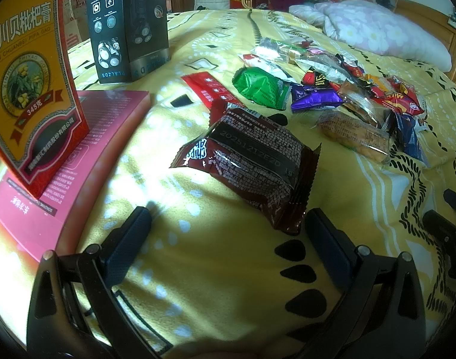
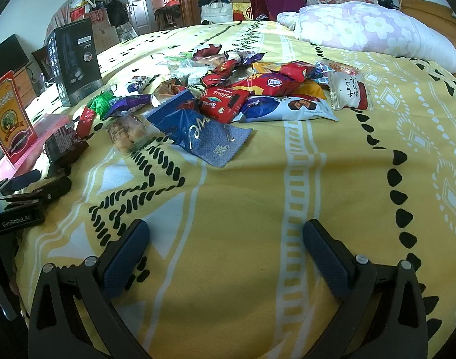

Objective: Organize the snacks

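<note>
A dark brown snack packet (image 1: 251, 164) lies on the yellow bedspread (image 1: 213, 269) just ahead of my left gripper (image 1: 228, 218), which is open with its right finger near the packet's corner. Beyond it lie a red sachet (image 1: 210, 88), a green packet (image 1: 260, 86), a purple one (image 1: 314, 97) and a clear-wrapped pastry (image 1: 356, 137). In the right wrist view the snack pile (image 2: 257, 89) sits mid-bed, with a blue wrapper (image 2: 198, 128) nearest. My right gripper (image 2: 226, 230) is open over bare bedspread. The left gripper (image 2: 33, 194) shows at the left edge by the brown packet (image 2: 65, 145).
A pink flat box (image 1: 78, 161) lies at the left with an orange medicine box (image 1: 27, 68) standing on it. A black shaver box (image 1: 126, 24) stands behind. A floral pillow (image 2: 371, 33) and piled clothes are at the bed's far end.
</note>
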The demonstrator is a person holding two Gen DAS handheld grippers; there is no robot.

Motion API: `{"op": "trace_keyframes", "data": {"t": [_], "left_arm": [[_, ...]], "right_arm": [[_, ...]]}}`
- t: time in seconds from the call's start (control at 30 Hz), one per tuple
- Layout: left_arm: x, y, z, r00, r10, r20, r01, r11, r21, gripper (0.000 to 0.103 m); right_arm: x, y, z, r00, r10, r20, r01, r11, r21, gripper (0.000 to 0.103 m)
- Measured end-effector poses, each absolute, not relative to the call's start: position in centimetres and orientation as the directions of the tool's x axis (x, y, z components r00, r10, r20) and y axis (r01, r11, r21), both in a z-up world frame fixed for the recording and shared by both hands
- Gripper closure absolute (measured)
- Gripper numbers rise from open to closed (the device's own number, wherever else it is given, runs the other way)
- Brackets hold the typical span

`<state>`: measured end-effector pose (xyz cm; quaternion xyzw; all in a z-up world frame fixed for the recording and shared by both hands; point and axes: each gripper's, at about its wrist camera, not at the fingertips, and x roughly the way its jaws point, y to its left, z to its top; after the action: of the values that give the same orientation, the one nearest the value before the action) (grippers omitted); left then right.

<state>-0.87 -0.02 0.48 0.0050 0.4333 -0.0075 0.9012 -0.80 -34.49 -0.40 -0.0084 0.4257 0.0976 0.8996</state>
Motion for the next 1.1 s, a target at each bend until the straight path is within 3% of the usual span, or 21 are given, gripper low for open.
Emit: {"op": "trace_keyframes", "data": {"t": [0.37, 0.53, 0.63, 0.67, 0.7, 0.73, 0.83, 0.9, 1.0, 1.1], "left_arm": [[-2.5, 1.2, 2.3, 0.626, -0.122, -0.77, 0.107, 0.992, -0.07, 0.0], [0.3, 2.1, 4.4, 0.619, -0.155, -0.77, 0.042, 0.985, -0.165, 0.0], [3.3, 1.5, 3.2, 0.565, -0.112, -0.818, -0.016, 0.989, -0.146, 0.0], [3.8, 1.1, 2.6, 0.548, -0.105, -0.83, -0.017, 0.991, -0.136, 0.002], [4.1, 0.5, 2.1, 0.522, -0.122, -0.844, 0.004, 0.99, -0.14, 0.01], [3.9, -0.3, 2.0, 0.49, -0.2, -0.849, 0.067, 0.979, -0.192, 0.016], [1.6, -3.2, 2.9, 0.31, -0.502, -0.807, 0.303, 0.857, -0.417, 0.019], [-0.3, -4.4, 3.6, 0.183, -0.621, -0.762, 0.386, 0.759, -0.525, 0.021], [-2.0, -4.3, 5.5, 0.244, -0.586, -0.773, 0.449, 0.774, -0.445, 0.023], [-1.9, -3.8, 7.8, 0.429, -0.444, -0.787, 0.484, 0.848, -0.214, 0.022]], "right_arm": [[-0.9, -34.6, -0.3, 0.622, 0.178, -0.763, -0.182, 0.98, 0.08, 0.0], [-0.9, -34.6, -0.3, 0.623, 0.181, -0.761, -0.182, 0.98, 0.084, 0.0], [-0.8, -34.6, -0.3, 0.621, 0.185, -0.762, -0.183, 0.979, 0.089, 0.0], [-0.8, -34.7, -0.3, 0.621, 0.186, -0.762, -0.183, 0.979, 0.09, 0.0], [-0.8, -34.7, -0.3, 0.62, 0.188, -0.762, -0.184, 0.979, 0.092, 0.0], [-0.8, -34.8, -0.3, 0.621, 0.189, -0.761, -0.184, 0.979, 0.093, 0.0], [-0.8, -34.8, -0.3, 0.62, 0.192, -0.76, -0.184, 0.978, 0.097, 0.0], [-0.8, -34.8, -0.3, 0.62, 0.193, -0.76, -0.184, 0.978, 0.099, 0.0], [-0.8, -34.7, -0.2, 0.621, 0.195, -0.759, -0.184, 0.978, 0.101, 0.0], [-0.8, -34.7, -0.2, 0.621, 0.195, -0.759, -0.184, 0.978, 0.101, 0.0]]}}
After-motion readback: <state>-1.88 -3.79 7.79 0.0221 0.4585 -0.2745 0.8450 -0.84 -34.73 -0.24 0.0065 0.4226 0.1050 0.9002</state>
